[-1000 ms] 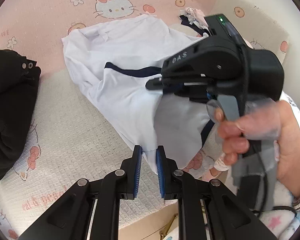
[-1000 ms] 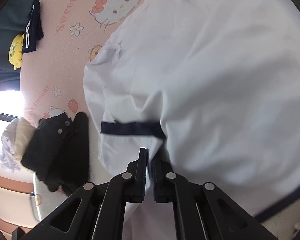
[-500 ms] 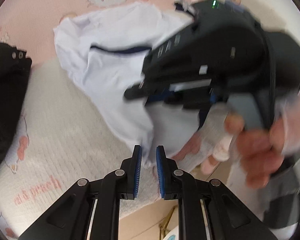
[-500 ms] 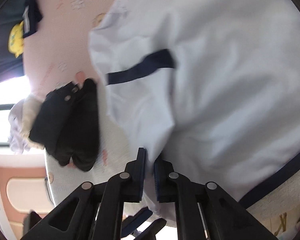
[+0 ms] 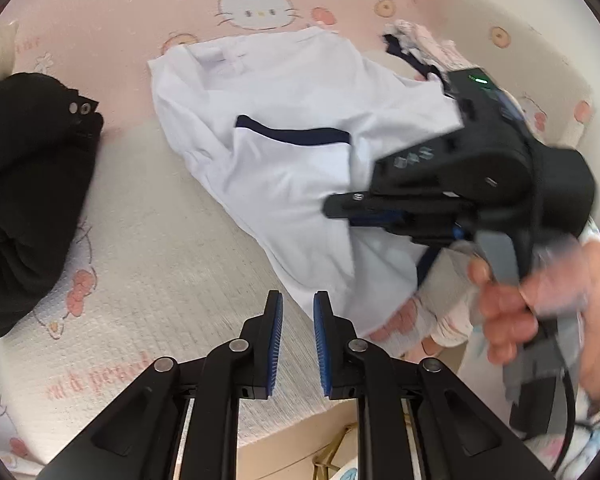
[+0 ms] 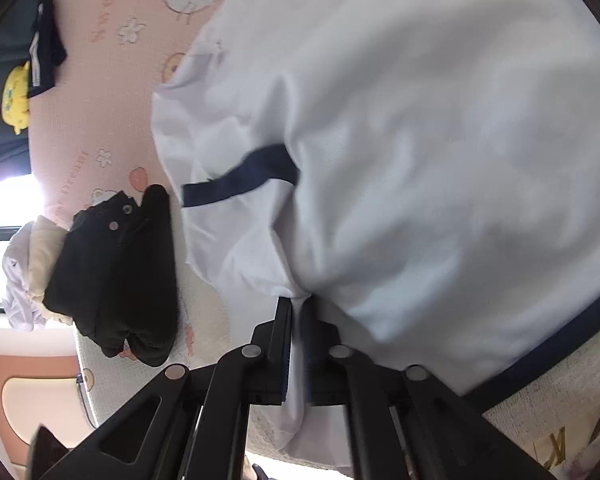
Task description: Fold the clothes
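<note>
A: Where is the white garment (image 5: 292, 184) found?

B: It is spread, rumpled, across a bed cover (image 5: 148, 240) printed with cartoon cats, flowers and pink lettering. A navy band (image 5: 296, 135) is seen across its middle, and navy trim is seen along its lower hem in the right wrist view. Its near edge is lifted off the cover on the right side.

A: How is the right tool (image 6: 297, 312) set?

B: Its 2 fingers are pressed together on a bunched fold of the white garment (image 6: 420, 140). Cloth is seen squeezed between the blue pads and hanging out below them. In the left wrist view the same tool (image 5: 340, 210) is seen from the side, gripped by a hand (image 5: 540, 300) at the right edge; the hand is blurred.

A: And the left tool (image 5: 298, 312)?

B: It is held slightly spread above the bed cover, just beside the near corner of the garment. Nothing is pinched between its pads; a narrow gap is shown.

A: What else is lying there?

B: A dark garment (image 5: 28, 192) with 2 metal snaps is bundled at the left, well apart from the white one. A small pile of pale and navy cloth (image 5: 420, 48) is seen at the far right of the bed. In the right wrist view, a pale bundle (image 6: 28, 272) is seen touching the dark garment (image 6: 116, 280).
</note>
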Motion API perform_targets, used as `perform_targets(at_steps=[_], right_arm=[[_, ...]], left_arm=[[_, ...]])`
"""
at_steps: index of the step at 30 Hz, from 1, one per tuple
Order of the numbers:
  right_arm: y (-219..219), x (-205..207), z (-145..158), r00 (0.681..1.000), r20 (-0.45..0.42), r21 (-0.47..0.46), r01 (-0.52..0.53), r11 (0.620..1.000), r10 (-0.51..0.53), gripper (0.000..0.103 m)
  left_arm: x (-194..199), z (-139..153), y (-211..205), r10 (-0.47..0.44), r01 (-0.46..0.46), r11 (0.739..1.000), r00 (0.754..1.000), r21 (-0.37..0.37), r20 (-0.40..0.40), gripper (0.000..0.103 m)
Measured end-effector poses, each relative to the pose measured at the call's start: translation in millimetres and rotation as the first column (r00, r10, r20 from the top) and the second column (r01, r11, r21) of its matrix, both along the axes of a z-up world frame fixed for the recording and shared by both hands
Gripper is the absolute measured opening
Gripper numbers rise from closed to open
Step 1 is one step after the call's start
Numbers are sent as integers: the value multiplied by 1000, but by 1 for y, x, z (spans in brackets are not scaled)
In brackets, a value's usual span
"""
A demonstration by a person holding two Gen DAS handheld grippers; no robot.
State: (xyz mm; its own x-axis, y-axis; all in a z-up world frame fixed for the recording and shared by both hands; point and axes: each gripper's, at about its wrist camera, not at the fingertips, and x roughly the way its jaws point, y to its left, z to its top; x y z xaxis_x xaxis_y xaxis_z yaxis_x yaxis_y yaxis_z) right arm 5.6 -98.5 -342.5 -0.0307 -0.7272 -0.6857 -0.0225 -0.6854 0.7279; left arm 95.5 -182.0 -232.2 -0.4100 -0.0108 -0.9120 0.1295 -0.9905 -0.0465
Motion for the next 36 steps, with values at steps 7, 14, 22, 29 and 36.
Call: perform_targets(at_steps=[7, 14, 22, 29, 36], right_arm=[[16, -9, 3, 995, 39, -114, 98, 989, -94, 32], [39, -25, 29, 992, -13, -207, 118, 971, -123, 38], [102, -46, 89, 985, -141, -76, 90, 993, -100, 51], [125, -65, 117, 964, -248, 170, -52, 984, 94, 53], [158, -81, 98, 967, -251, 119, -22, 993, 51, 53]], left_arm=[[27, 3, 16, 3, -6, 998, 998, 56, 61, 21], [21, 7, 18, -36, 28, 991, 998, 131, 53, 21], [-13, 19, 22, -52, 49, 962, 999, 270, 5, 65], [-52, 29, 29, -33, 43, 931, 999, 363, -34, 65], [-83, 38, 50, -50, 55, 967, 998, 247, -23, 65]])
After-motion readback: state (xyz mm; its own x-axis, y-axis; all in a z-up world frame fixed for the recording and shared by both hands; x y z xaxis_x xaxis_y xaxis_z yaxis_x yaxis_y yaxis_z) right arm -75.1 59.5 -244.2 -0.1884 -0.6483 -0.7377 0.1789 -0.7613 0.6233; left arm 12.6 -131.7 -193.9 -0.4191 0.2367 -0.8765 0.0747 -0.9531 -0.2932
